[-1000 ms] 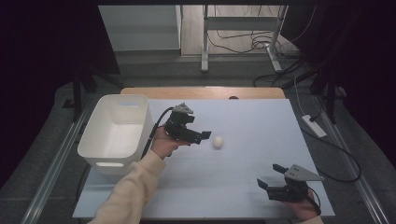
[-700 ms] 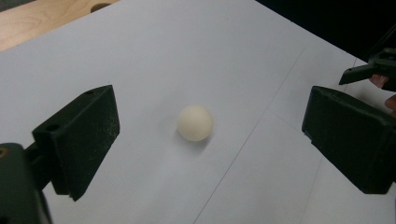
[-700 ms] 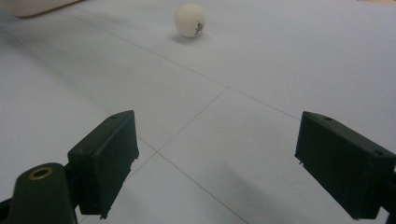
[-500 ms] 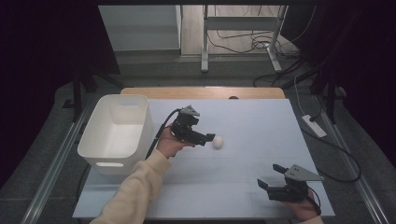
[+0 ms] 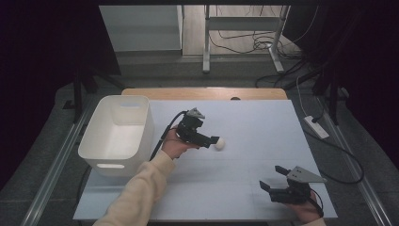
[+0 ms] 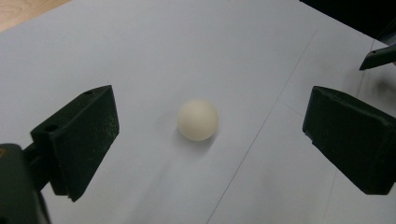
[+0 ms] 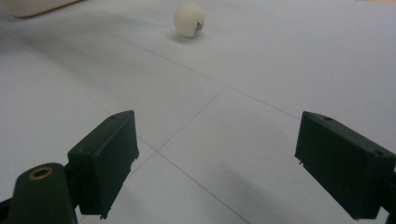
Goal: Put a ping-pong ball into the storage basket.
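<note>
Ball [image 6: 197, 119] between spread left tool [image 6: 210, 140] jaws.

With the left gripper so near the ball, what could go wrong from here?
1. The small white ball lies loose on the flat table between the open jaws of the left gripper; a touch from one jaw first may roll it away.
2. It could roll toward the right gripper, which rests open nearby.

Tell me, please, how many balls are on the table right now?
1: the white ball lies mid-table, between the open left gripper jaws. The bin interior looks empty.
</note>
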The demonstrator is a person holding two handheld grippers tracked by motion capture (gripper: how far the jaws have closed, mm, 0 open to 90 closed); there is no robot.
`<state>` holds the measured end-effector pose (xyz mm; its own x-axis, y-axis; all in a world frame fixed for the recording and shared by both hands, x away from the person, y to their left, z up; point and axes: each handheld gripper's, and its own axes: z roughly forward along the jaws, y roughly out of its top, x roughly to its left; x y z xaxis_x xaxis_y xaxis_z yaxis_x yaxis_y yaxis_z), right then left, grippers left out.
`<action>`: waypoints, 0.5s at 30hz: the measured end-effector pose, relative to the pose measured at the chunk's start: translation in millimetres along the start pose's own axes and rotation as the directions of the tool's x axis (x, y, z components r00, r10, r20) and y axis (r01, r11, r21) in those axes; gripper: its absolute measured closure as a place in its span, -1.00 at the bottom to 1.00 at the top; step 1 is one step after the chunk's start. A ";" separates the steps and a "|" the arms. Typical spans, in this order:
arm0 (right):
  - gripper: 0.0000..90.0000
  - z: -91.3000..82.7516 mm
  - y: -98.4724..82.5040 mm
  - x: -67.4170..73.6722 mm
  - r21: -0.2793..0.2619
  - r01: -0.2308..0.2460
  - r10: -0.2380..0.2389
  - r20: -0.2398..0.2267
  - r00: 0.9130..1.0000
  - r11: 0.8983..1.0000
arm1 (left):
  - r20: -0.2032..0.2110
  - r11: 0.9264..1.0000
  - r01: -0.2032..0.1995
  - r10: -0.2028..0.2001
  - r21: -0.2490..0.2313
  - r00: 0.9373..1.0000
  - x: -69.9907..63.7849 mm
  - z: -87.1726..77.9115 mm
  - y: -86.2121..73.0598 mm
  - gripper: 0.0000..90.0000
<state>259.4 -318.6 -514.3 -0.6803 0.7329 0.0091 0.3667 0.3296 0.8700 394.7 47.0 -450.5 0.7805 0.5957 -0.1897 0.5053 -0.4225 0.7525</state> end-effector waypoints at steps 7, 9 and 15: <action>-0.71 0.4 -0.3 0.0 -0.002 -0.001 0.001 -0.002 1.000 1.000 | 0.006 1.000 -0.001 0.001 0.016 1.000 0.4 8.3 -0.7 -0.89; -0.71 0.2 -0.3 0.0 -0.002 -0.001 0.001 -0.002 1.000 1.000 | 0.005 1.000 0.001 -0.001 0.021 1.000 0.3 10.9 -0.8 -0.89; -0.71 0.0 -0.2 -0.2 -0.006 -0.004 0.004 -0.004 1.000 1.000 | 0.007 0.999 0.002 -0.002 0.037 1.000 1.3 17.5 -1.1 -0.89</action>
<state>259.5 -318.8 -514.4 -0.6814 0.7318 0.0147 0.3660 0.3232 0.8727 401.6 36.2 -462.6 0.7818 0.5919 -0.1960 0.5201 -0.4458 0.7285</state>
